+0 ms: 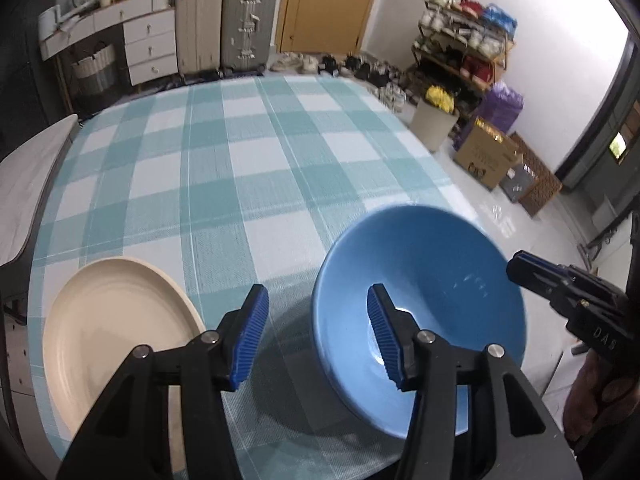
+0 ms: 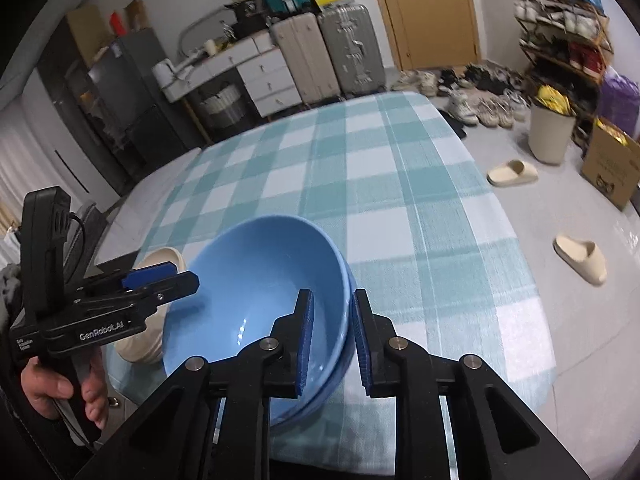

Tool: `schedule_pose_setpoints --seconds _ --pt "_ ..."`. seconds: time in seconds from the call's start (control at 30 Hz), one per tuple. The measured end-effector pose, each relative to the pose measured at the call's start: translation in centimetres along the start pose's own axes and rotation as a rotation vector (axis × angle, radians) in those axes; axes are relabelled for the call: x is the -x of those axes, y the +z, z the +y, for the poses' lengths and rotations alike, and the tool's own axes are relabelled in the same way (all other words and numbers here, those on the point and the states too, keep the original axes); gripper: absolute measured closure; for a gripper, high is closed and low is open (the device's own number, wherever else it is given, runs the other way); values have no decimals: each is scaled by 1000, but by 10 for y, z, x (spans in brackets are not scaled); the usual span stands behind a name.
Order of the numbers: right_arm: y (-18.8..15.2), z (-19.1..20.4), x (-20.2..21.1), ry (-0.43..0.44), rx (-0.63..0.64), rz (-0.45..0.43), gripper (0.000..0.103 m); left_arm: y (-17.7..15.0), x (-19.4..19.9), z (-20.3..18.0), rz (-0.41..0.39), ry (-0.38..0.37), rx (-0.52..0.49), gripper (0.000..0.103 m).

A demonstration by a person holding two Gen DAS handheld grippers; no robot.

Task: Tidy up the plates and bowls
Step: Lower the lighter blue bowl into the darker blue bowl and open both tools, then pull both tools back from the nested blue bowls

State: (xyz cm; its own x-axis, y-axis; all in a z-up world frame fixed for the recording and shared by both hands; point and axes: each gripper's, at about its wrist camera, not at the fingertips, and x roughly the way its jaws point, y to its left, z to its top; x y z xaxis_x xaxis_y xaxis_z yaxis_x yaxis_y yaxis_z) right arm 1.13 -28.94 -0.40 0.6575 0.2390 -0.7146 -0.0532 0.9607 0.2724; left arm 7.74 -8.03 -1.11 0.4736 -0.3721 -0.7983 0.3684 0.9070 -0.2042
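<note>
A blue bowl [image 1: 432, 280] sits tilted near the front right of the checked tablecloth [image 1: 260, 160]. In the right wrist view the blue bowl [image 2: 256, 280] rests nested in a second blue bowl [image 2: 340, 372]. A cream plate [image 1: 112, 332] lies to its left. My left gripper [image 1: 318, 336] is open, one finger inside the bowl and one outside its left rim, touching nothing. My right gripper [image 2: 332, 344] straddles the opposite rim. Its jaws stand narrowly apart, with a gap between the inner pad [image 2: 305, 340] and the wall. The right gripper's tip [image 1: 518, 268] shows at that rim.
Only a narrow strip of cloth separates the bowls from the table's front and right edges [image 2: 520, 280]. Two slippers [image 2: 580, 258] lie on the floor; a bin [image 2: 550, 132], a cardboard box [image 2: 612, 164] and a shoe rack [image 2: 560, 24] stand beyond. Suitcases [image 1: 248, 24] and drawers [image 1: 150, 46] line the far wall.
</note>
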Motion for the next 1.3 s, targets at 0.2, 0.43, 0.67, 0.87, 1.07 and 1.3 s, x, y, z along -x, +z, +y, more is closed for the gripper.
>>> schedule_pose_setpoints --seconds 0.2,0.43,0.67,0.87,1.07,1.3 --pt "-4 13 4 20 72 -108 54 -1 16 -8 -117 129 -7 22" --pt "-10 27 9 42 126 -142 43 -5 20 -18 -145 247 -38 21" --pt "-20 32 26 10 134 -219 15 -17 34 -22 -201 314 -35 21" --pt "-30 39 40 -23 142 -258 6 -33 50 -23 -231 291 -19 21" --pt "-47 51 54 -41 164 -308 2 -53 73 -31 -322 313 -45 0" --pt "-62 61 65 -30 167 -324 2 -60 79 -31 -319 276 -38 0"
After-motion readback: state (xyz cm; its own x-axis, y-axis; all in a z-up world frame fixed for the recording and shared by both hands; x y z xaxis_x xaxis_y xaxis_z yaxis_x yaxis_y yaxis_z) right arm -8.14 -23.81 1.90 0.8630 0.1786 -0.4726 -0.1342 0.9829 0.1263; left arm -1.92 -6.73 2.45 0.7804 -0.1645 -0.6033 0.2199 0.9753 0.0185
